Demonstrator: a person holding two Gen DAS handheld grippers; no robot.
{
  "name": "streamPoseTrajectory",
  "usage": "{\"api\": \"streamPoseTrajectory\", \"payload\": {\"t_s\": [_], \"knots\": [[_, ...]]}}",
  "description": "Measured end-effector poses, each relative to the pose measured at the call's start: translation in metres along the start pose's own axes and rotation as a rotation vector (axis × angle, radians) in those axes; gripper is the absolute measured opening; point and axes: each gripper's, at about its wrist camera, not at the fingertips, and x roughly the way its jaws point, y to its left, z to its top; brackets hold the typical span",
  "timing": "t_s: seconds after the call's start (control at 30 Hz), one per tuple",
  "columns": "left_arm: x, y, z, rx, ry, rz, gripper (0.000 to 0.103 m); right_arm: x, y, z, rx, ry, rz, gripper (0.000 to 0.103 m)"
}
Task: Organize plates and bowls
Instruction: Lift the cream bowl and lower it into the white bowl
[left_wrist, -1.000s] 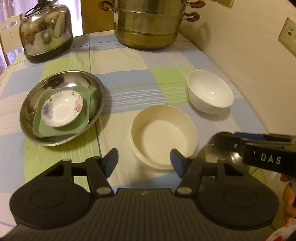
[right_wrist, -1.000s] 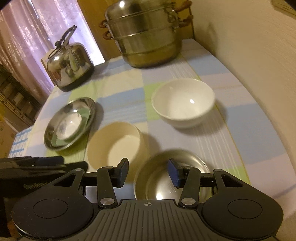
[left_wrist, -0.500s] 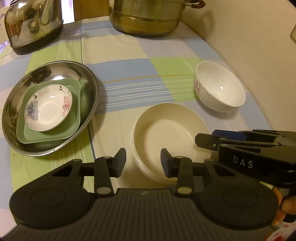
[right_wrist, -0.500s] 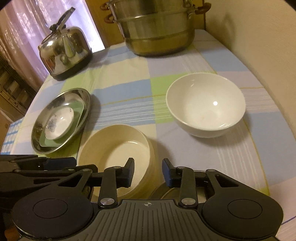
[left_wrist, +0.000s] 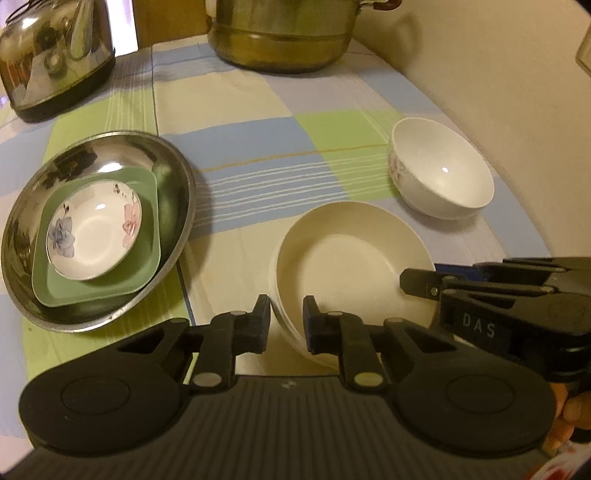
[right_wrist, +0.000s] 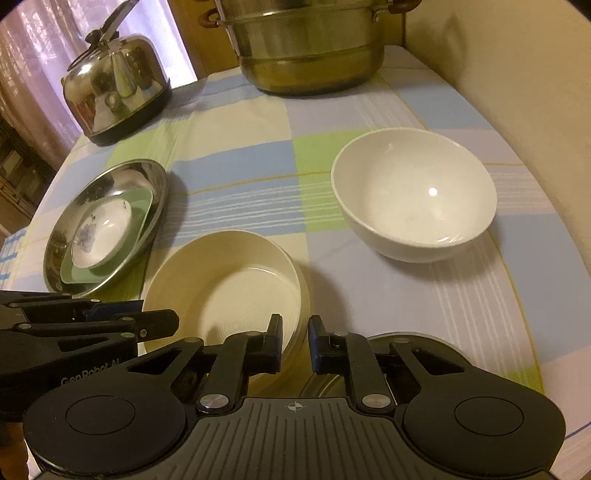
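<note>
both claws closed in over the last second, each now pinching the cream bowl (left_wrist: 351, 266) rim | left claw (left_wrist: 285, 319) near side, right claw (right_wrist: 294, 341) right side | bowl mid-desk near front edge, lift probably next | white bowl (right_wrist: 413, 195) waits by right edge

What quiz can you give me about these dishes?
1. True or false: the flowered dish sits on the green plate.
2. Which bowl's rim is between the fingers of the left gripper and of the right gripper? A cream bowl, B red bowl, C glass bowl.
3. How many dishes lie inside the steel plate?
Key: 1 true; 2 A; 3 two.
</note>
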Motion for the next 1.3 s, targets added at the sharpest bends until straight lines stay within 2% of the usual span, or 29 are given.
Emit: {"api": "streamPoseTrajectory", "payload": {"t_s": [0.3, 0.57, 0.97, 1.3], "knots": [[-0.032, -0.011, 0.021, 0.03, -0.071, -0.021, 0.017, -0.034, -0.005, 0.014, 0.043, -0.071, 0.015, 0.014], [-0.048, -0.044, 0.045, 0.057, -0.151, -0.022, 0.017, -0.058, -0.024, 0.031, 0.057, -0.118, 0.004, 0.014], [-0.033, -0.097, 0.076, 0.089, -0.193, -0.046, 0.017, -0.074, -0.076, 0.051, 0.099, -0.161, -0.045, 0.014], [-0.006, -0.106, 0.103, 0.091, -0.186, -0.048, 0.017, -0.056, -0.098, 0.07, 0.109, -0.152, -0.072, 0.014]]}}
